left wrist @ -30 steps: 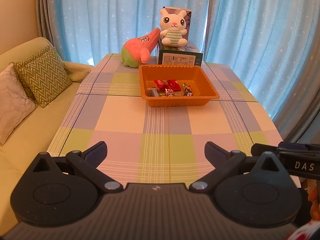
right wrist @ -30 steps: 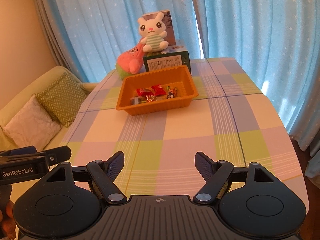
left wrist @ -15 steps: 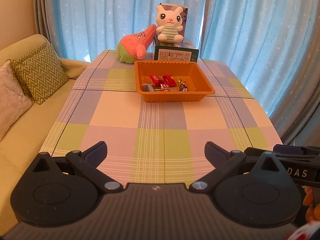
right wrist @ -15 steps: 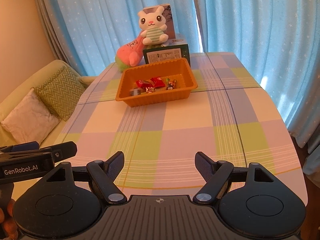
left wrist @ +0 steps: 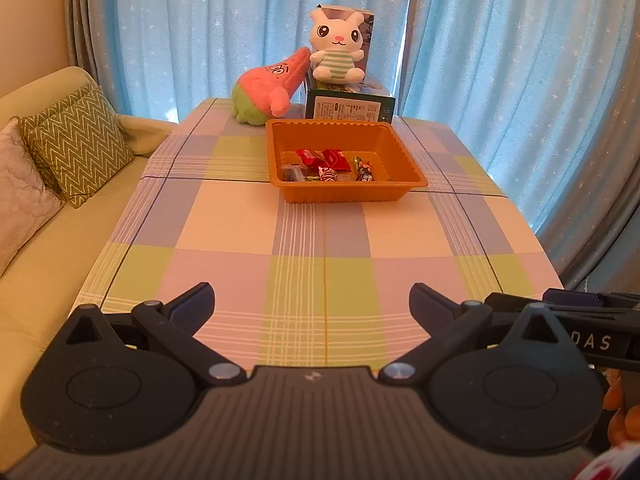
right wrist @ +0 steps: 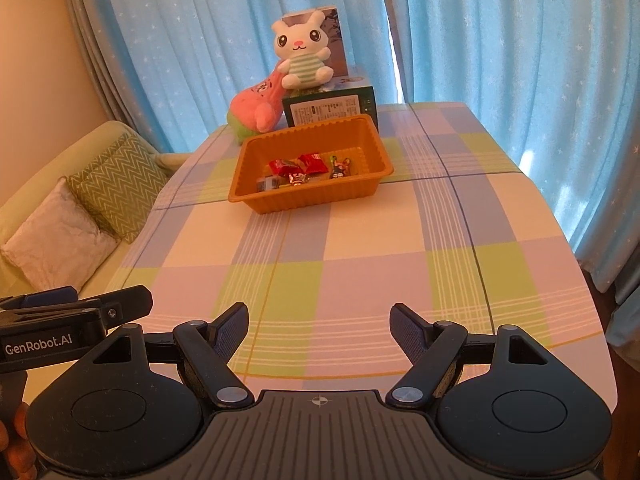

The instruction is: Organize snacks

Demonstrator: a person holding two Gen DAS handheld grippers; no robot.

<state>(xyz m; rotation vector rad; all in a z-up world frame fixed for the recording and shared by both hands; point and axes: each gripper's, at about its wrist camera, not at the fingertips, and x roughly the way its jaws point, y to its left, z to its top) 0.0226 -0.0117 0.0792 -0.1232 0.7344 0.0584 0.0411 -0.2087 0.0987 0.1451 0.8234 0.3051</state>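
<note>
A white plush rabbit (left wrist: 337, 50) in a striped top is seated on a dark green box (left wrist: 349, 106) at the far end of the tabletop (left wrist: 256, 236), which is covered by a checked cloth. A pink and green plush toy (left wrist: 267, 89) is leaned against that box on its left. Blue star-patterned curtains (left wrist: 500, 40) are hung behind, and a pale sofa (left wrist: 36, 264) with a green zigzag cushion (left wrist: 82, 144) and a pale cushion (right wrist: 60, 236) is placed along the left side.

Your orange tray (left wrist: 400, 152) sits upright toward the far end of the checked tabletop (left wrist: 320, 240), its ribbed walls intact. Your snacks (left wrist: 328, 165) lie loose in its near half: two red wrappers side by side, several smaller wrapped sweets touching them, labels unreadable.
</note>
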